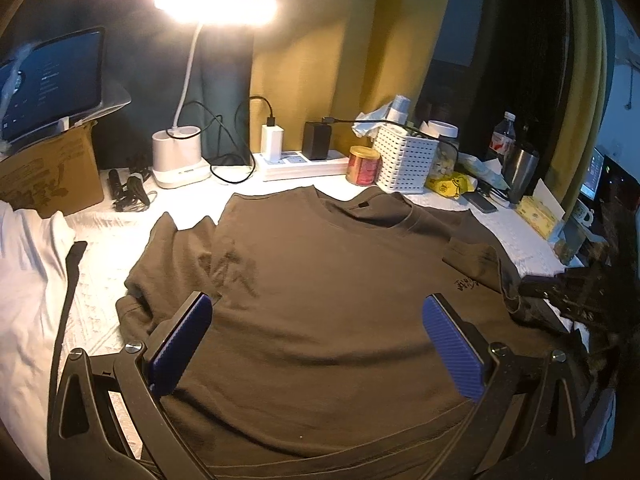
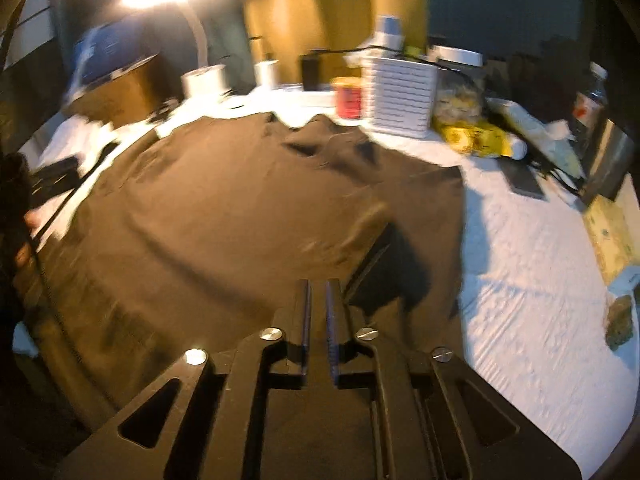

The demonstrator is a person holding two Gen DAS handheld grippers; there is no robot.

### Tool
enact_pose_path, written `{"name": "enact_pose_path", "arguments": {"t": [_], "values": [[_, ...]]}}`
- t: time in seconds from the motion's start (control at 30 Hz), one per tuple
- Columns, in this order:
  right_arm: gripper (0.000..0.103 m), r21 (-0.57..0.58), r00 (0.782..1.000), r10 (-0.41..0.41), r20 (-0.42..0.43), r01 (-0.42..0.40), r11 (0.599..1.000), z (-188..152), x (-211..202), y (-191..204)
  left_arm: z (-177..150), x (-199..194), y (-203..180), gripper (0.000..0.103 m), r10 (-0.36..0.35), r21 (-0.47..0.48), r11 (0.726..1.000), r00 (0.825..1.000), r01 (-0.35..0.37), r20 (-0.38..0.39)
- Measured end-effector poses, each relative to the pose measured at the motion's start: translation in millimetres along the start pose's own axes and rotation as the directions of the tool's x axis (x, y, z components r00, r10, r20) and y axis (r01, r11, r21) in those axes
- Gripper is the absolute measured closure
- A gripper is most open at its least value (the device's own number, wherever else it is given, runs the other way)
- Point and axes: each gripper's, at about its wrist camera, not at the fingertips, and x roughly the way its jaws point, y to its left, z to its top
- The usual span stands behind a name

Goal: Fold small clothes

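Left gripper [image 1: 316, 312] spread wide, blue pads [image 1: 454, 352] hovering over brown shirt [image 1: 320, 280], holding nothing. Right gripper [image 2: 318, 296] nearly closed, narrow gap; blurred, can't tell if cloth is pinched. Shirt lies flat on white bedsheet [image 1: 100, 280], collar toward 12 o'clock, small dark print at 3 o'clock, unreadable. White basket [image 1: 404, 160] at 1 o'clock, with a paper cup [image 1: 400, 108] and crumpled tissue showing at its top. Red tin [image 1: 363, 166] beside it, label unreadable. Jar [image 1: 444, 148] with white lid holds pale lumps. Lamp [image 1: 180, 156] at 11 o'clock, cardboard box [image 1: 48, 176] at 10 with faint printing, illegible. Bottle [image 1: 502, 136], red label.
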Motion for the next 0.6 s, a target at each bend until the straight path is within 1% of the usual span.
{"name": "enact_pose_path", "arguments": {"t": [0.03,0.07,0.2,0.27,0.33,0.5,0.53,0.6], "values": [[0.042,0.020,1.000,-0.010,-0.007,0.010,1.000,2.7,4.4,-5.2,-0.2,0.2,1.1,0.000,0.003,-0.001,1.000,1.000,-0.003,-0.001],[0.037,0.047,1.000,-0.020,-0.006,0.021,0.999,4.8,10.3,-11.1,-0.8,0.6,2.5,0.000,0.007,-0.001,1.000,1.000,-0.007,-0.004],[0.037,0.101,1.000,-0.018,-0.022,0.020,0.995,9.6,33.1,-22.8,-1.4,2.6,9.1,0.000,0.021,-0.010,1.000,1.000,-0.021,-0.017],[0.037,0.097,0.999,0.031,-0.041,-0.027,0.995,10.5,42.2,-17.3,-0.4,2.5,11.4,0.000,0.027,-0.013,1.000,0.999,-0.028,-0.017],[0.037,0.070,0.995,0.085,-0.060,-0.081,0.994,10.2,49.8,-2.8,0.5,2.0,12.9,0.000,0.032,-0.015,0.999,0.999,-0.032,-0.015],[0.037,-0.010,0.981,0.169,-0.098,-0.170,0.985,5.2,57.1,34.6,-0.1,3.0,13.6,0.000,0.030,-0.015,0.999,0.999,-0.031,-0.018],[0.037,-0.023,0.981,0.168,-0.098,-0.171,0.985,4.7,56.8,39.6,-0.5,3.3,13.3,0.000,0.029,-0.013,0.999,0.999,-0.029,-0.021],[0.037,-0.039,0.990,0.130,-0.059,-0.132,0.990,4.7,48.3,40.9,-1.0,2.7,12.6,0.000,0.028,-0.009,1.000,0.999,-0.028,-0.020]]}}
